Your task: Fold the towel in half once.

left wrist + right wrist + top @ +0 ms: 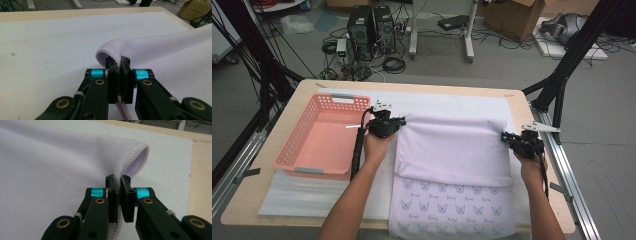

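Note:
A pale lilac towel (452, 150) lies on the white mat, its far part lifted and folded back toward me over a near part printed with small blue motifs. My left gripper (399, 121) is shut on the towel's left corner (110, 51), the hem pinched between its pads. My right gripper (506, 137) is shut on the right corner (137, 153) in the same way. Both corners hang a little above the table. In the two gripper views the cloth (50, 170) runs from between the jaws and drapes away.
A pink plastic basket (294, 150) stands at the left of the table, right beside my left hand. The white mat (447, 100) covers the wooden table top (302, 92). Black frame legs, cables and computers stand beyond the far edge.

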`<action>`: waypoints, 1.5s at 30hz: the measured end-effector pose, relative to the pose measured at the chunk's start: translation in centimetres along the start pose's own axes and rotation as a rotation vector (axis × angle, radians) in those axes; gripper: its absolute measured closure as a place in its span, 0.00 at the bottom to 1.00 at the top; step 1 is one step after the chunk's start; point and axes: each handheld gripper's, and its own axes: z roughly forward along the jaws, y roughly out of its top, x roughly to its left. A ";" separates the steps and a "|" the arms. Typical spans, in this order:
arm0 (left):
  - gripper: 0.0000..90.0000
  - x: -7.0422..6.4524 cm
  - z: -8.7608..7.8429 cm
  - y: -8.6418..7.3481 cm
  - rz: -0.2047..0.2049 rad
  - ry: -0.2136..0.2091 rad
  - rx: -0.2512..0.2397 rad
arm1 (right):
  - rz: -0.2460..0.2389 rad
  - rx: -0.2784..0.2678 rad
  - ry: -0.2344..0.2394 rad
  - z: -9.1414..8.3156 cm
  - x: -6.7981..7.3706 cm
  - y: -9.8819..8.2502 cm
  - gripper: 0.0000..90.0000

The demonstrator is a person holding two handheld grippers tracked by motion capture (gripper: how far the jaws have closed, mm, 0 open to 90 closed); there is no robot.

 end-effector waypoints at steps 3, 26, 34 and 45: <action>0.96 0.6 0.5 0.4 -0.008 0.004 0.015 | 0.004 0.014 -0.014 1.3 -0.3 0.7 0.96; 0.61 -2.1 -2.3 -2.8 0.063 -0.055 0.076 | 0.118 0.041 -0.001 -0.5 -1.0 0.0 0.65; 0.60 -3.0 -4.8 -4.1 0.071 -0.128 0.040 | 0.118 0.061 0.049 -2.8 -0.8 -1.5 0.64; 0.58 -3.4 -6.6 -8.7 0.049 -0.197 0.097 | 0.099 0.073 0.192 -5.7 1.4 -5.0 0.64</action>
